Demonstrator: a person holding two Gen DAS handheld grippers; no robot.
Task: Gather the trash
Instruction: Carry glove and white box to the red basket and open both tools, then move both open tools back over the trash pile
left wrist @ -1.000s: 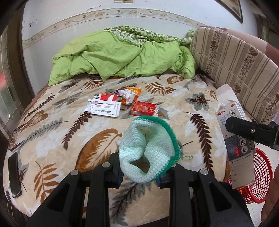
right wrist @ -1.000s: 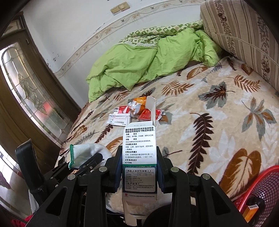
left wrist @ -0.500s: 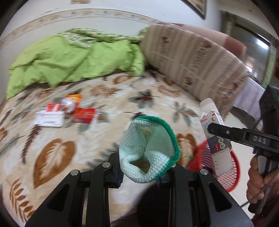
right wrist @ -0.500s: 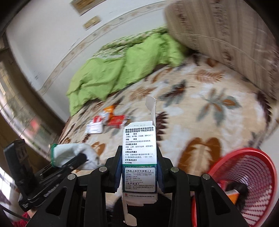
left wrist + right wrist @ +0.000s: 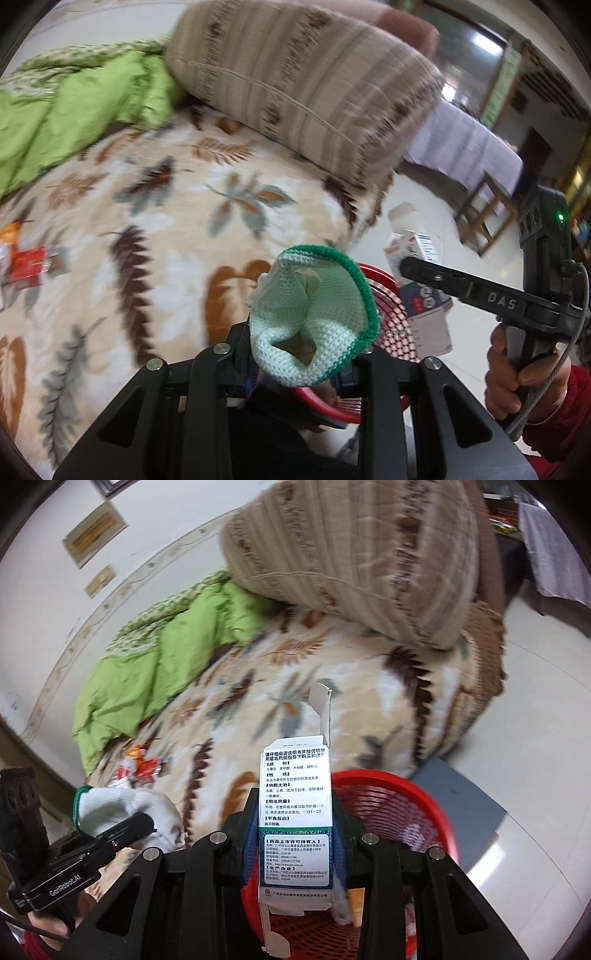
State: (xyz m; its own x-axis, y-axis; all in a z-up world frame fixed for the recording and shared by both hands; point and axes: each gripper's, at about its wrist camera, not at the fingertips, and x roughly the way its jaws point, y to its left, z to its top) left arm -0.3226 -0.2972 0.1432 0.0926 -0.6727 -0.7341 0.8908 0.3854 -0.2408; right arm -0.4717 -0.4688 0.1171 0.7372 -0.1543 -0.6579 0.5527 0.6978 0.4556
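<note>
Right wrist view: medicine carton (image 5: 295,823) clamped upright between the pads of the right gripper (image 5: 295,853), jaws part-way closed onto its narrow sides, long axis running away from the camera, top flap open. The red basket (image 5: 417,812) sits on the floor directly below and just beyond the carton's lower end, against the edge of the bed (image 5: 369,686); some trash is already inside. Left wrist view: knitted glove (image 5: 314,317), pale with a green cuff, bunched between the pads of the left gripper (image 5: 299,369); its jaws are opening, glove not yet free of them. From this side the basket (image 5: 391,314) lies just ahead of and under the glove, partly hidden by it. Judgement: both items are over or near the rim; the right hand (image 5: 524,373) is better centred, carton hanging over the bowl, so release needs only a straight drop. More wrappers (image 5: 144,768) remain on the bed, well apart from the basket.
</note>
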